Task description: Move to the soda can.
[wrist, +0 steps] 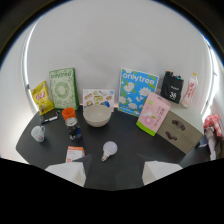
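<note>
The tool (114, 175) sits at six o'clock, its two pale fingers (67, 172) spread apart with nothing between them, hovering above a dark counter (130, 150). Just ahead of the fingers, near centre, a white light bulb (108, 149) lies on its side, and at about eight o'clock from it a small orange and white card (75, 152) lies flat. Farther out, at about ten o'clock from the tool, the soda can (73, 128) stands upright, dark with pale markings, just in front of an orange cup (68, 114) and just beside a cream bowl (97, 115). A white mug (38, 133) sits well to the can's left. Behind, propped against the wall, are a yellow snack bag (43, 98), a green box (63, 88), a blue box (136, 92) and a pink box (153, 114); a grey drawer unit (181, 131) stands at two o'clock. The can is probably light, thin-walled and smooth, so it could dent or slip; a hold across its middle, from the open side away from the bowl and cup, looks safest. The tool is well apart from it, so the approach is not yet done.
</note>
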A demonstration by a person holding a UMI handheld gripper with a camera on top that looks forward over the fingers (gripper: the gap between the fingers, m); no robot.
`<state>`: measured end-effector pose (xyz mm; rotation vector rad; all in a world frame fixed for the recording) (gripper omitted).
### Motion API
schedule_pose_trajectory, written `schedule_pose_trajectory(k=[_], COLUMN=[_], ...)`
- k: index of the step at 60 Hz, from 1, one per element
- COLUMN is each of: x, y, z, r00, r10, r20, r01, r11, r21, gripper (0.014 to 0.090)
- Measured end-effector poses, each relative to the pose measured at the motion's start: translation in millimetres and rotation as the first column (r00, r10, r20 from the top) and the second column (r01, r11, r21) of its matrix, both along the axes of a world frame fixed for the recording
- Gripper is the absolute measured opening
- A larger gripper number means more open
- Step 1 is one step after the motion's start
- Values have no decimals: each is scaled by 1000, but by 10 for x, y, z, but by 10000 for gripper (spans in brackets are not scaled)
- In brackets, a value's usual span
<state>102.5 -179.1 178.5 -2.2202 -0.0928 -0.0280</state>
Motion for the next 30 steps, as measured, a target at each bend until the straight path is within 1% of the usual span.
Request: schedule_pose_trajectory(k=[14,15,16,24,30], x=[-131,-160,-194,-596,-1024], y=[-203,-229,-257,-475,-517], z=[48,42,34,-75,-122], r00=[999,999,999,999,999], r10=[-32,-35,-38,-53,-42], r20=[27,27,26,8,-23], r01=[32,35,37,53,43], r11=[999,999,999,998,998], r21=[19,20,22,20,34], gripper=[858,813,854,851,862])
